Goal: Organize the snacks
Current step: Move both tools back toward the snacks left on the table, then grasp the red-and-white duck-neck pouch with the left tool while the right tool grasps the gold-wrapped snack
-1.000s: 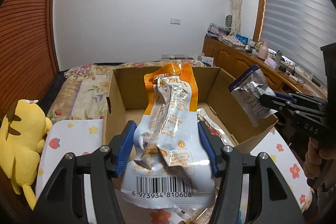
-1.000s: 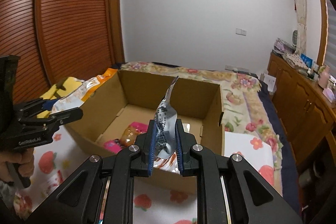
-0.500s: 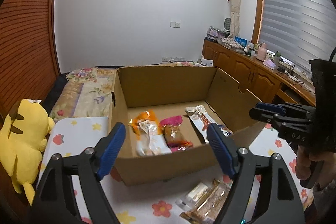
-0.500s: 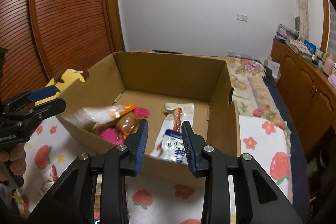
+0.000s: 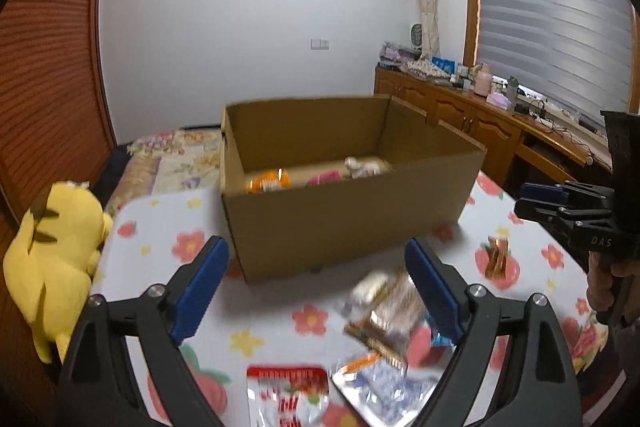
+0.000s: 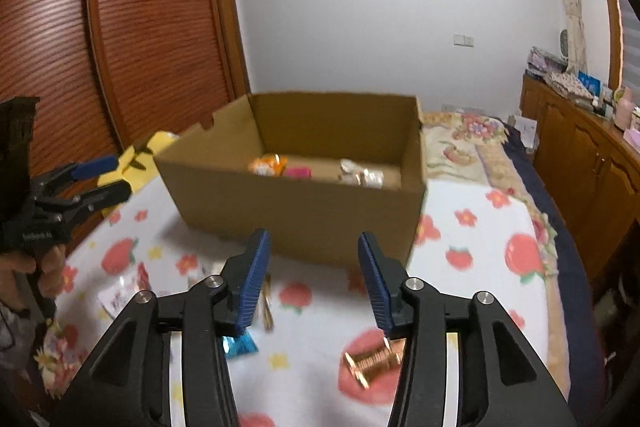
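An open cardboard box (image 5: 344,223) (image 6: 296,211) stands on a floral tablecloth and holds an orange-and-white pouch (image 5: 266,181) (image 6: 267,164), a pink packet (image 6: 298,171) and a silver pouch (image 5: 366,166) (image 6: 360,175). My left gripper (image 5: 316,279) hangs in front of the box, jaws opening, nothing between them; loose snack packets (image 5: 384,311) lie on the cloth beneath it. My right gripper (image 6: 312,277), jaws opening and empty, hovers before the box above a gold-wrapped snack (image 6: 374,361) and a blue wrapper (image 6: 240,345).
A yellow plush toy (image 5: 52,251) sits at the table's left edge. A red-and-white packet (image 5: 288,391) and a silver-blue pouch (image 5: 380,387) lie near the front. A bed with a floral cover (image 6: 472,143) lies behind; wooden cabinets (image 5: 480,123) line the right wall.
Both grippers let go of their pouches, which now lie in the box. Both have pulled back from the box and lowered toward the table, jaws wider.
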Tool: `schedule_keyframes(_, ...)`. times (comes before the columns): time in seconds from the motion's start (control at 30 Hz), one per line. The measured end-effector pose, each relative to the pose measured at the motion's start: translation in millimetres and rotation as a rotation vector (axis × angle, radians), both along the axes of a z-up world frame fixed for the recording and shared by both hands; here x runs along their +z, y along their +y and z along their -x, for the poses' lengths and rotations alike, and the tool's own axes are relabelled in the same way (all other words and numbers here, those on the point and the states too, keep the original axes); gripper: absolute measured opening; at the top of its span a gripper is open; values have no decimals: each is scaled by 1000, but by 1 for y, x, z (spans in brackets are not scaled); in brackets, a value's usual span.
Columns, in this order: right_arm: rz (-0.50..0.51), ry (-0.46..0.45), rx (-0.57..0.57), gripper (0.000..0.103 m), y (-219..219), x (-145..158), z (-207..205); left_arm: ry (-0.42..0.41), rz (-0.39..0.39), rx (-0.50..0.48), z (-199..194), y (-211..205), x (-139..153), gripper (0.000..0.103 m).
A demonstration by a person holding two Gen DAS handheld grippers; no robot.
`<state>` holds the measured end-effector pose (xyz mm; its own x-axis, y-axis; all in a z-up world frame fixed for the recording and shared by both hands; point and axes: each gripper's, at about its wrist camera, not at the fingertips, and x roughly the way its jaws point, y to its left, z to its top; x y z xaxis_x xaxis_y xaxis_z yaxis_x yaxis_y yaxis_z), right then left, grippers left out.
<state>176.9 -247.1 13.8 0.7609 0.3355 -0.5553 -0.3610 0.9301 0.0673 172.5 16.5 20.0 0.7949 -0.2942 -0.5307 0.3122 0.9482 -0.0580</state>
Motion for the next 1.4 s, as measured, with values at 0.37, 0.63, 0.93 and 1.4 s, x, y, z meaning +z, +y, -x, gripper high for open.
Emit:
schedule_keyframes(0.37,35,116,-58,51,-32,-54,15,121,-10,55,21,26,-53,90)
schedule_keyframes(0.63,18,202,-82,51,-44,-74,6,161,-4,79,28,37,-73,90)
schedule_keyframes(0.93,-8,278,-95,51,-51,-86,-11,170,-24,74,30,37,-79,90)
schedule_keyframes(1.4,105,268,-100,54,-33,-96,-25,218,-76,70,25,29,-90,90)
